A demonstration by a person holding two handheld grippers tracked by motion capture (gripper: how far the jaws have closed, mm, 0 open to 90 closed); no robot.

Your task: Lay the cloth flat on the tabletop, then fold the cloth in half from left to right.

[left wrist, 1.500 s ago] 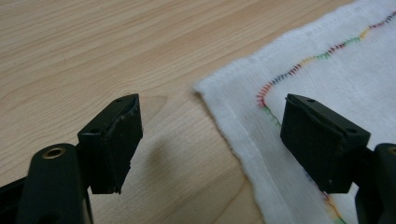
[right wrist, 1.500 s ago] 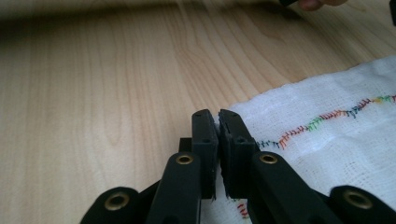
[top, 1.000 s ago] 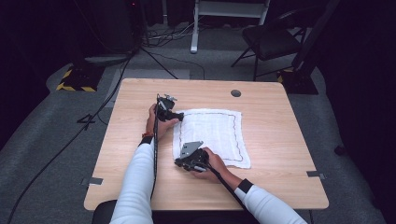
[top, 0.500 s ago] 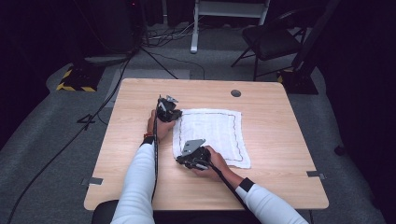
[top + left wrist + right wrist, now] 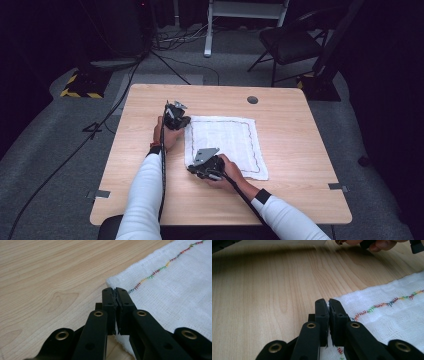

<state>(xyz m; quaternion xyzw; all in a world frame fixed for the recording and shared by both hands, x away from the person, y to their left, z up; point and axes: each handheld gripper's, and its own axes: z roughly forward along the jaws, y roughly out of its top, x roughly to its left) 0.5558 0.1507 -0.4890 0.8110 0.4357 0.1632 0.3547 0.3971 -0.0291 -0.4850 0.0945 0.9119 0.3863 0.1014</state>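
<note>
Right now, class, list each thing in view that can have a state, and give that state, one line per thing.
White cloth: spread flat on the table, two left corners pinched.
Left gripper: shut on the cloth's far-left corner.
Right gripper: shut on the cloth's near-left corner.
Chair: upright, unoccupied.

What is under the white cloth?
The white woven cloth with rainbow stitching lies flat on the light wooden table. Bare wood shows all around it; whatever is beneath stays covered.
</note>
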